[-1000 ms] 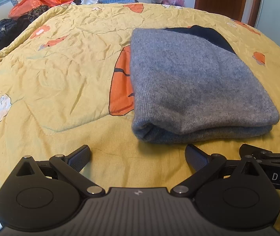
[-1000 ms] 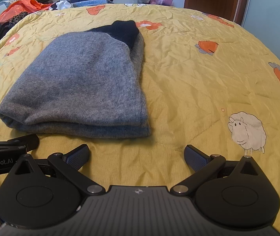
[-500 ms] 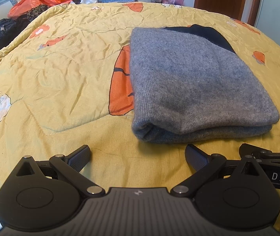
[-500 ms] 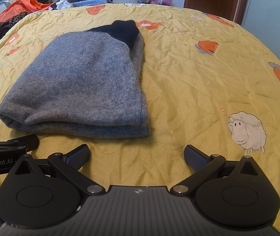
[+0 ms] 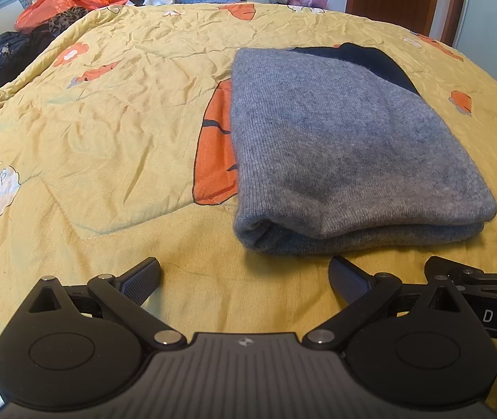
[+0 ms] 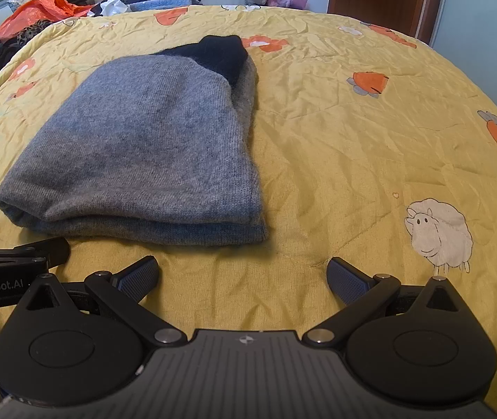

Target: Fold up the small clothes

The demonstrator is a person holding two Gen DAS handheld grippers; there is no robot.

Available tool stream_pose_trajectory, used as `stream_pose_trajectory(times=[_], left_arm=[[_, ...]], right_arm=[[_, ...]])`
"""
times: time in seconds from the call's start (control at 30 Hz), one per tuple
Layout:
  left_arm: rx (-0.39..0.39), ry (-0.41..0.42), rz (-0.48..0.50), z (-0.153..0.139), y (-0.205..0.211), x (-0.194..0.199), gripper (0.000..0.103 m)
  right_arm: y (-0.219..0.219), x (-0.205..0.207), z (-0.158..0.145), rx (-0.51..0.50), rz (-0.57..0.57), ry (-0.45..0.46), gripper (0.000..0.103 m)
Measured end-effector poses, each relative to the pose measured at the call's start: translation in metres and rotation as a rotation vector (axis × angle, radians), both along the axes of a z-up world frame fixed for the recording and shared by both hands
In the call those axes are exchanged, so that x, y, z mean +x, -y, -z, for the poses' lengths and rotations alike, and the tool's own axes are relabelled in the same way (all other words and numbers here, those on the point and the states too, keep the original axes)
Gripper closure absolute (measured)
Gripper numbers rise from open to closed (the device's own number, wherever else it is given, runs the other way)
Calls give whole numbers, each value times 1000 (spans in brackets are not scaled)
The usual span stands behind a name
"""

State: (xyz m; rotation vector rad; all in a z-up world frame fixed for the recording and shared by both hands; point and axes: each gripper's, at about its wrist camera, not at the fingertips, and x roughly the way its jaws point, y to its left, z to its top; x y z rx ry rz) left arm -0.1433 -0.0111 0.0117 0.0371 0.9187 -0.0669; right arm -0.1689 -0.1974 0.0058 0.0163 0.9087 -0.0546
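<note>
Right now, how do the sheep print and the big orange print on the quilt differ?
The sheep print is white with a drawn face; the orange print is solid orange with dark lines. The sheep lies in the open, right of the sweater; the orange print sits at the sweater's left edge, partly covered by it. Both are printed on the yellow quilt.

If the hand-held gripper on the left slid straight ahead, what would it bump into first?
Probably only the right finger of the left hand-held gripper would meet the near folded edge of the grey knit garment. The rest would pass over bare yellow quilt. Depth is uncertain.
</note>
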Motion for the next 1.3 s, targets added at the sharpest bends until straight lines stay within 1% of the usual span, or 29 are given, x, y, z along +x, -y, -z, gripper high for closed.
stream_pose_trajectory(times=[0.7, 1.3], left_arm=[[0, 7, -5, 0, 0, -2, 0], [1, -6, -6, -1, 0, 0, 0]], right_arm=[[1, 0, 0, 0, -9, 0, 0], [1, 1, -1, 1, -9, -8, 0]])
